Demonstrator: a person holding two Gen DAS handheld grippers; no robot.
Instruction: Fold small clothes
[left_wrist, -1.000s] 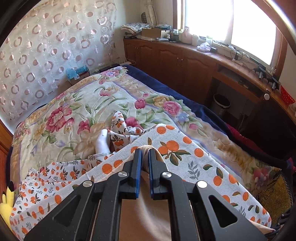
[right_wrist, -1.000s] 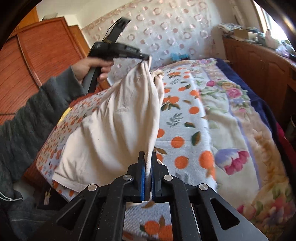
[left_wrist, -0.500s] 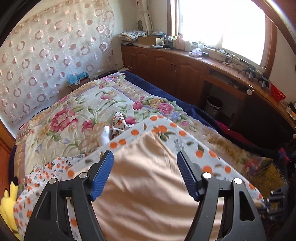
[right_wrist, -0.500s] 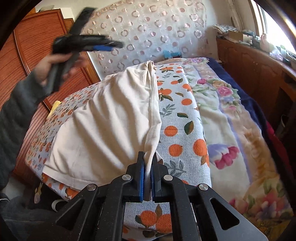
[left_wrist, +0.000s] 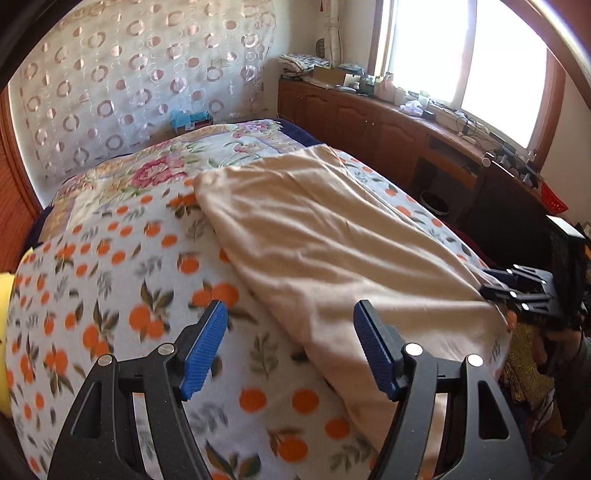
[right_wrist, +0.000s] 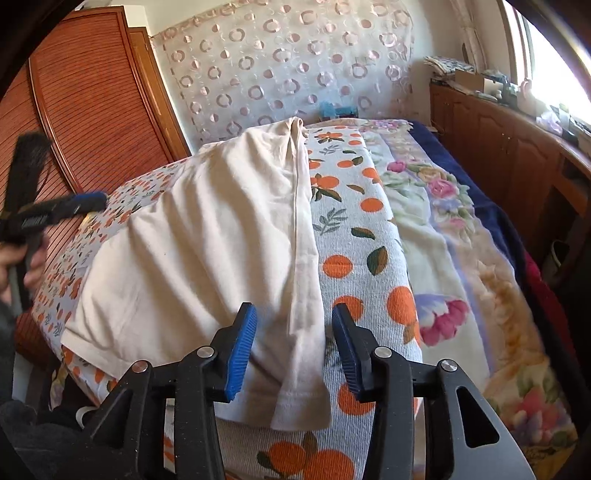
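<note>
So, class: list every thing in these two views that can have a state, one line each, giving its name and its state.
Cream cotton garment: lying on the bed, folded over, creased, gripped by neither tool.
Left gripper: open, nothing between its blue pads.
Right gripper: jaws opening, garment edge lies loose between them.
Orange-print blanket: spread flat under the garment.
Wooden cabinet doors: shut.

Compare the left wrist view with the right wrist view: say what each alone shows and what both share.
Left wrist only: the bright window and a dark round waste bin.
Right wrist only: the reddish slatted wooden wardrobe door and a bare hand gripping the left gripper.
Both: the cream cotton garment spread on the orange-printed blanket.
</note>
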